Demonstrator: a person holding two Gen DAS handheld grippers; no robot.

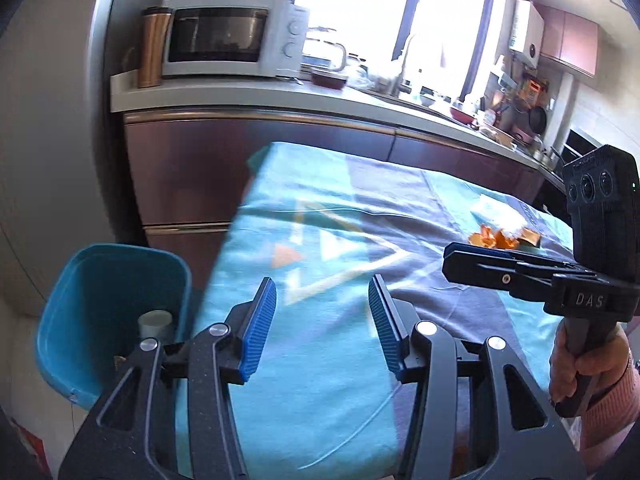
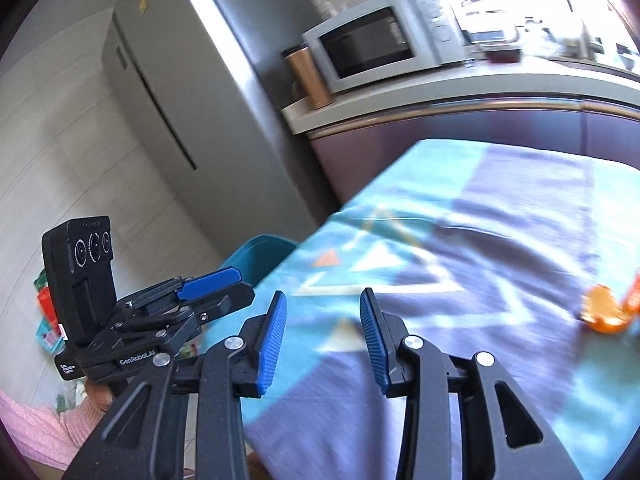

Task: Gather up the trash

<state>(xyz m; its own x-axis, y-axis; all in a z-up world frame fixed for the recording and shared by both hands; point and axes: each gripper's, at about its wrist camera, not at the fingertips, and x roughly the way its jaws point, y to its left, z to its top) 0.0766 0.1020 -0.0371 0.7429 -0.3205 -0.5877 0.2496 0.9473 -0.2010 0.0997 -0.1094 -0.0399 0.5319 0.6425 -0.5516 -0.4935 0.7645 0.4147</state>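
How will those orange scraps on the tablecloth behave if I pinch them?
The orange scraps look thin and curled like peel, so probably light and floppy. They lie as several loose bits, so one pinch may leave some behind. Blur hides their texture.

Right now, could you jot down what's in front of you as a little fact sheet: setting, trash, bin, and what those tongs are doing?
Setting: kitchen, table under a blue and grey tablecloth
Trash left: orange scraps on the cloth, with pale wrapping beside them
Bin: blue bin on the floor by the table's corner, a grey can inside
Left tongs: open, empty, above the cloth
Right tongs: open, empty, above the cloth
Background: microwave on the counter
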